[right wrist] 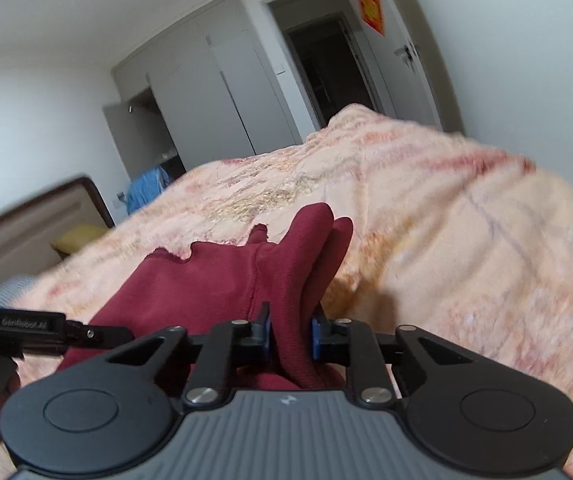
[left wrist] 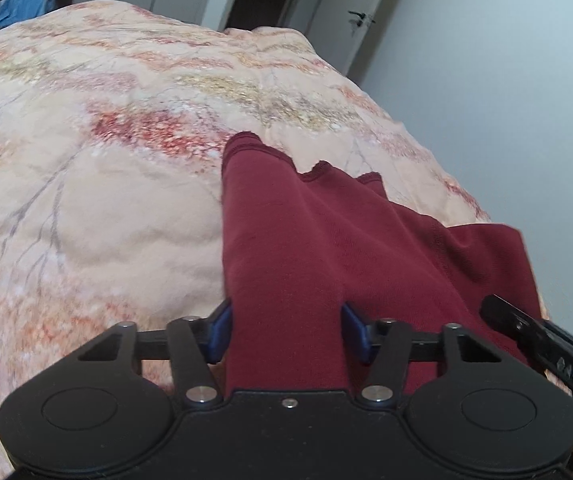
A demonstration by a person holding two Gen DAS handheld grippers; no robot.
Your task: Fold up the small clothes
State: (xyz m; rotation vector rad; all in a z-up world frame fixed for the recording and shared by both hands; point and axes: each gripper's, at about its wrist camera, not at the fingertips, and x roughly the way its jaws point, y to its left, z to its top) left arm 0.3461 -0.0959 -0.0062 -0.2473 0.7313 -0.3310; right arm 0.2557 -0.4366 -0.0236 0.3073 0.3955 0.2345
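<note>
The garment [left wrist: 310, 248] is deep maroon all over, its hem stitched in the same shade. The bedspread [left wrist: 98, 184] beneath is pale peach, strewn with red, orange and yellow-gold leafy sprays and thin grey branch lines. Each tool, left [left wrist: 286, 332] and right [right wrist: 290, 336], is black with blue pads [left wrist: 219, 332]. A blue cloth [right wrist: 146, 190] hangs by grey-white wardrobe doors [right wrist: 222, 96]. A red-and-yellow poster [right wrist: 370, 8] marks the white door.

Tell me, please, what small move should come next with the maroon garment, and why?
Probably carry both tongs forward together and lay the maroon garment down on the bedspread. The left tongs and right tongs each have cloth between their pads, and its hemmed far edge hangs rumpled over the bed, not yet flat.
</note>
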